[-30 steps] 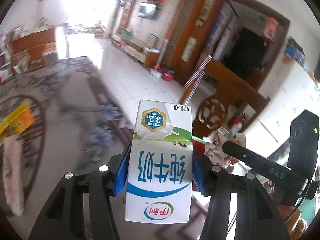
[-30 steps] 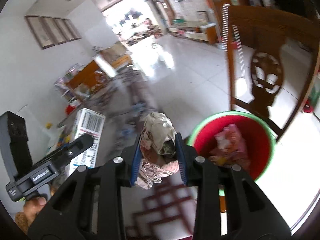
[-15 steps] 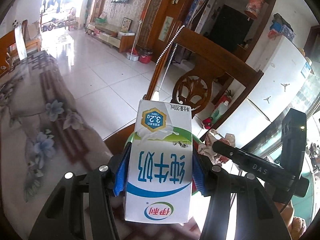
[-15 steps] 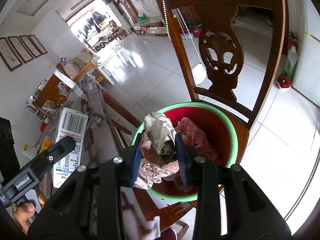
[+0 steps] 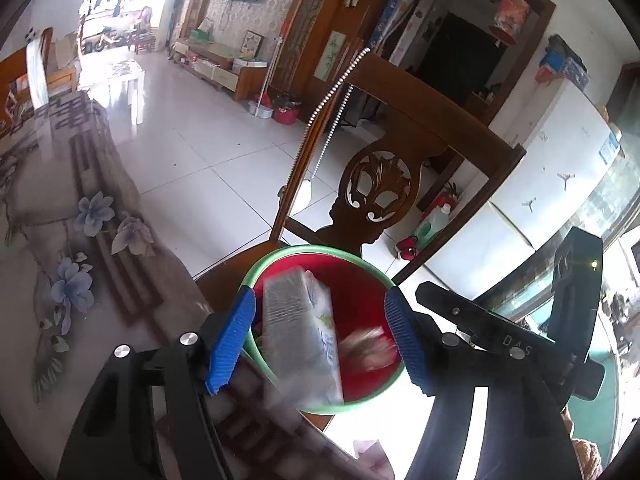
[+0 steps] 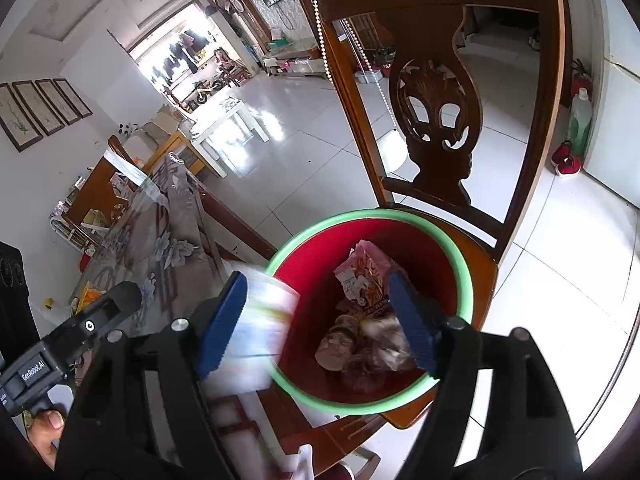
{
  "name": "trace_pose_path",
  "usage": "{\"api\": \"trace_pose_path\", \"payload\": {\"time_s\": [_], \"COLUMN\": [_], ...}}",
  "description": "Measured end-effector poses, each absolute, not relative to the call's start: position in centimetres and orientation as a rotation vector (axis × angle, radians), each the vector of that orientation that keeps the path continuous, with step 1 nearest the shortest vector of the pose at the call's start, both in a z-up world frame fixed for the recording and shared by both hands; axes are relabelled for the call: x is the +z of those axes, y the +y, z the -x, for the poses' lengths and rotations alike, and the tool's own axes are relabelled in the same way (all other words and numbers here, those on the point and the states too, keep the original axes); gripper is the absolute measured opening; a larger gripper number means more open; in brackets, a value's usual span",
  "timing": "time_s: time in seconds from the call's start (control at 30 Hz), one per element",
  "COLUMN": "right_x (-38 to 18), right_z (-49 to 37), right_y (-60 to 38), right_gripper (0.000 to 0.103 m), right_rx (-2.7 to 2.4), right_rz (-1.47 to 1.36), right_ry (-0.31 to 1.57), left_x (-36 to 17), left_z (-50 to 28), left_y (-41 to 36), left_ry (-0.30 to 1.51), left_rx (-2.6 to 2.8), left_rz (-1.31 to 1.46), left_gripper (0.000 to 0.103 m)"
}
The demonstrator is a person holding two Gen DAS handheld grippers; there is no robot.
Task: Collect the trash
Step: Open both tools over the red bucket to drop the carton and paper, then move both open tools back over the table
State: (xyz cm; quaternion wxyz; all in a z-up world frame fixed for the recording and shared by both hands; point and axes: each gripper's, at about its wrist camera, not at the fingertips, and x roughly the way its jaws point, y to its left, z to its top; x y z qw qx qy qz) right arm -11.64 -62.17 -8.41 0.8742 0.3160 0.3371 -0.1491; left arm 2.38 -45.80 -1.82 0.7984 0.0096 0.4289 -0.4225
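Both our pairs of jaws are opening, nothing clamped. Below our left gripper [image 5: 320, 336] the blurred white milk carton [image 5: 300, 344] drops, long axis tilted, into the green-rimmed red plastic bucket [image 5: 352, 256]; crumpled paper wad [image 6: 380, 344] falls beneath our right gripper [image 6: 320, 320].

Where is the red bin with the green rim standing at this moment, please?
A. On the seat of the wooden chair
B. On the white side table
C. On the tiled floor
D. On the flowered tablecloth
A: the red bin rests on the seat of the wooden chair, before its carved backrest.
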Motion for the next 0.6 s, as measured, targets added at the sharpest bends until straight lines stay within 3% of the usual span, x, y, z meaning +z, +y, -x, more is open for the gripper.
{"api": "trace_pose_path", "payload": {"time_s": [0.3, 0.6], "right_x": [-6.6, -1.6], "right_z": [10.8, 8.4], "right_y": [-59.5, -48.2], "right_gripper": [0.076, 0.081], "right_rx": [-0.255, 0.062], "right_rz": [-0.637, -0.643], "right_ry": [0.706, 0.662], "left_x": [-1.0, -1.0], "left_z": [-2.8, -4.2], "left_y": [-40.0, -21.6], "left_ry": [0.901, 0.853], "left_rx": [-0.828, -0.428], "left_rz": [0.043, 0.039], "left_gripper": [0.066, 0.066]}}
